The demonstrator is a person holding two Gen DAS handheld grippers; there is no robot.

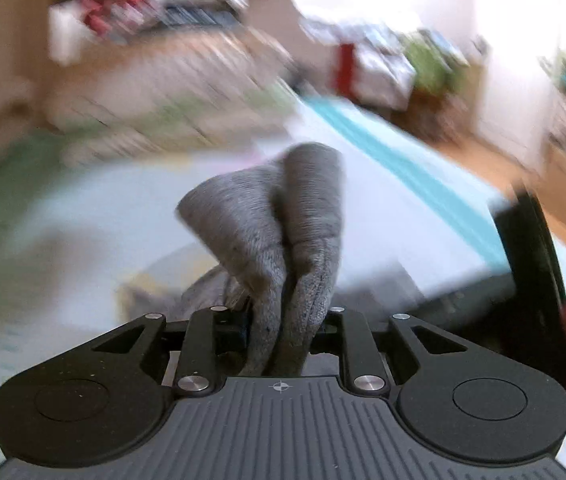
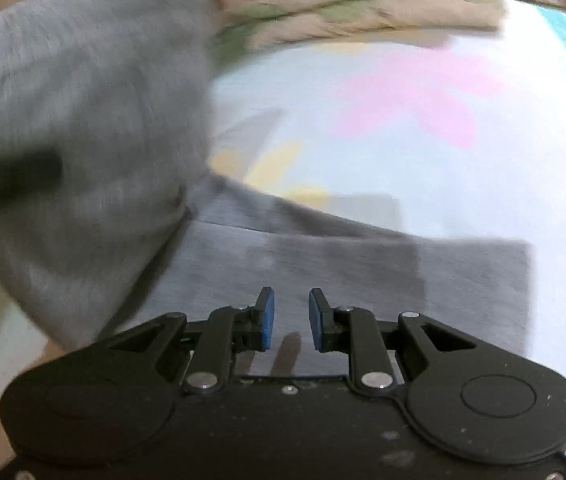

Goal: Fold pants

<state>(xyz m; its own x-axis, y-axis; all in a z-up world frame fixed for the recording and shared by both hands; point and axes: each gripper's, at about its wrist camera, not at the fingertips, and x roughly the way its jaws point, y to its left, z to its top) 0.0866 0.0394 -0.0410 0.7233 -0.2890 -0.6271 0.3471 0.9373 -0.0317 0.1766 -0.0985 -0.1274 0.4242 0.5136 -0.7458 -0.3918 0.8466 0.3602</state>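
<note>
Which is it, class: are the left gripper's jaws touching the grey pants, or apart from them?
Touching. The left wrist view shows the left gripper with its jaws clamped on a bunched fold of the grey pants.

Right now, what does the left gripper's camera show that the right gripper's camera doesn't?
Only the left wrist view shows the left gripper clamped on a bunched fold of the gray pants, plus blurred shelves and wooden floor beyond. Only the right wrist view shows the right gripper with blue pads apart and nothing between them, and pink and yellow patches on the pale sheet. Both share the gray pants, the sheet and its teal stripe.
</note>
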